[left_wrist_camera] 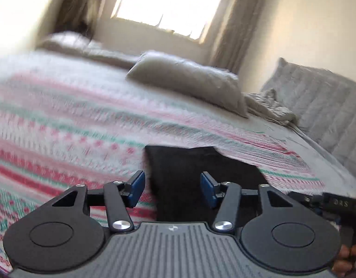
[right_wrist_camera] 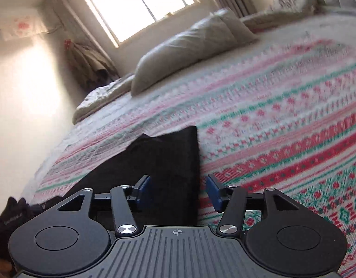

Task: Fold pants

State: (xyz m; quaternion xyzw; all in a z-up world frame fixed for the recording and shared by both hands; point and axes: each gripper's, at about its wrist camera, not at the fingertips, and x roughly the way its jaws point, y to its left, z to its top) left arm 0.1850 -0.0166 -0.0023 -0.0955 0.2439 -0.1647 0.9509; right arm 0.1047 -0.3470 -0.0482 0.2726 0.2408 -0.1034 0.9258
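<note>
Black pants (left_wrist_camera: 189, 176) lie folded flat on a bedspread striped in pink, red and green (left_wrist_camera: 73, 125). In the left wrist view my left gripper (left_wrist_camera: 173, 188) stands open just above the near left part of the pants, blue pads apart, nothing pressed between them. From the right wrist view the same pants (right_wrist_camera: 168, 162) stretch away from the camera, and my right gripper (right_wrist_camera: 179, 193) is open over their right edge, its pads clear of the cloth. The other gripper shows at the right edge (left_wrist_camera: 328, 202) of the left wrist view.
A grey pillow (left_wrist_camera: 189, 81) lies mid-bed, with crumpled sheets (left_wrist_camera: 268, 106) and a quilted headboard (left_wrist_camera: 321, 102) to the right. A bright window (right_wrist_camera: 138, 2) with curtains is behind. A hand (left_wrist_camera: 347, 259) shows at the lower right corner.
</note>
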